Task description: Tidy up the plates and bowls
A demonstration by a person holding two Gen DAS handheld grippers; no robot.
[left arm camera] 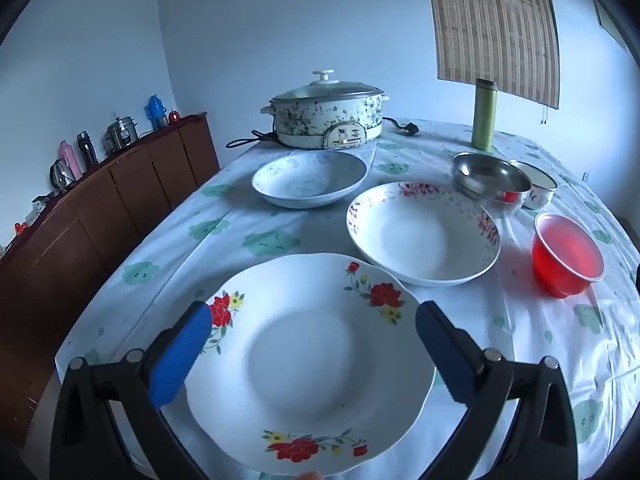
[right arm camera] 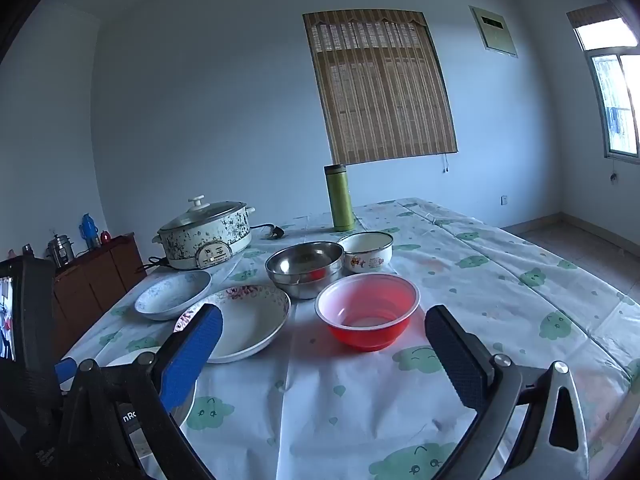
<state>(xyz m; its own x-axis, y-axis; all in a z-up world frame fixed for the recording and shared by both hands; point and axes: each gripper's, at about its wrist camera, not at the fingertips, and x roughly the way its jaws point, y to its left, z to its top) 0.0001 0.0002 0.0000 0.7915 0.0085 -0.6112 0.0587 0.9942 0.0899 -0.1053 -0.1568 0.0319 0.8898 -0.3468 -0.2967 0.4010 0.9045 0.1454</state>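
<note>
My left gripper [left arm camera: 314,316] is open above a white plate with red flowers [left arm camera: 308,364] at the table's near edge. Behind it lie a white plate with pink flowers [left arm camera: 424,234] and a bluish speckled plate [left arm camera: 310,178]. To the right stand a red plastic bowl [left arm camera: 568,256], a steel bowl [left arm camera: 490,180] and a small enamel bowl [left arm camera: 538,186]. My right gripper [right arm camera: 324,320] is open, above the cloth just short of the red plastic bowl [right arm camera: 368,310]. The pink-flower plate [right arm camera: 244,322], speckled plate [right arm camera: 174,294], steel bowl [right arm camera: 306,266] and enamel bowl [right arm camera: 366,250] show there too.
An electric cooker pot [left arm camera: 326,114] with its cord and a green flask [left arm camera: 484,114] stand at the table's far end. A brown sideboard [left arm camera: 100,204] with bottles runs along the left wall. The tablecloth [right arm camera: 500,280] stretches to the right.
</note>
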